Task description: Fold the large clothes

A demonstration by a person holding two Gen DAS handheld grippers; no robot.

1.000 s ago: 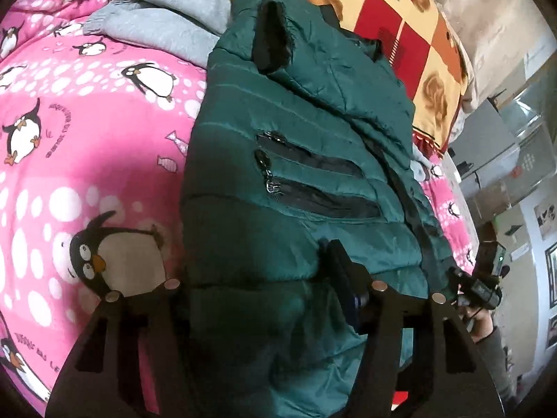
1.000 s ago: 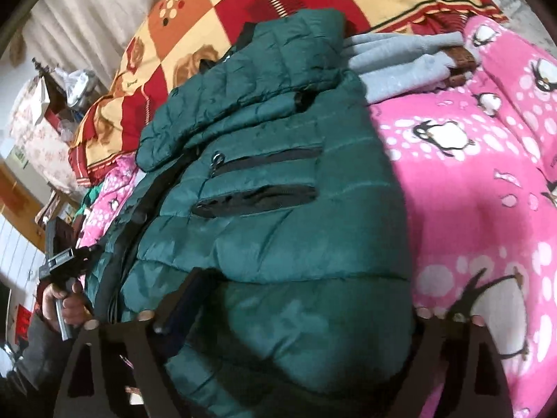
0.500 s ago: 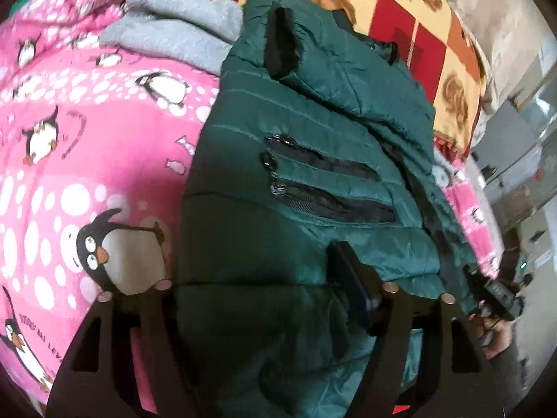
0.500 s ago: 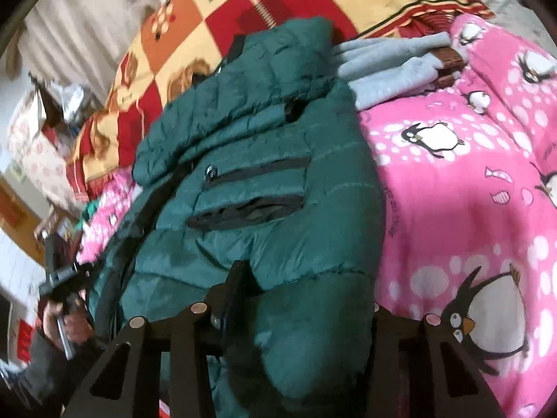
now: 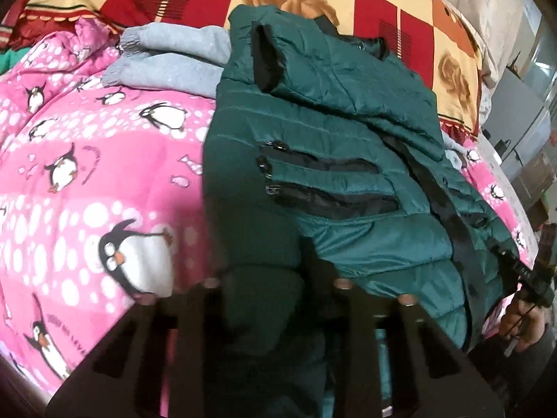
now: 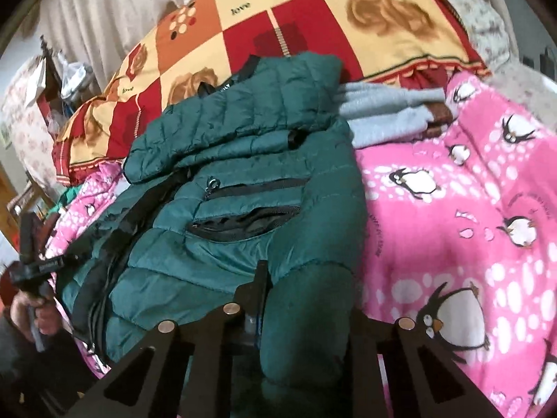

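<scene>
A dark green puffer jacket (image 5: 334,146) lies on a pink penguin blanket (image 5: 87,181), sleeves folded over its front, two black zip pockets showing. My left gripper (image 5: 268,278) is shut on the jacket's hem corner and lifts it. My right gripper (image 6: 306,289) is shut on the opposite hem corner of the jacket (image 6: 243,188), which bulges between its fingers. Each wrist view shows the other gripper held in a hand at the jacket's far side.
A grey sweatshirt (image 5: 167,59) lies folded beside the jacket's shoulder, also in the right wrist view (image 6: 386,111). A red, orange and cream checked quilt (image 6: 313,14) is bunched behind. Furniture and clutter stand beyond the bed edge (image 6: 41,80).
Both grippers have closed on the jacket's bottom hem and raised it, moving forward toward the collar. The hem fabric now bunches up between the fingers.
</scene>
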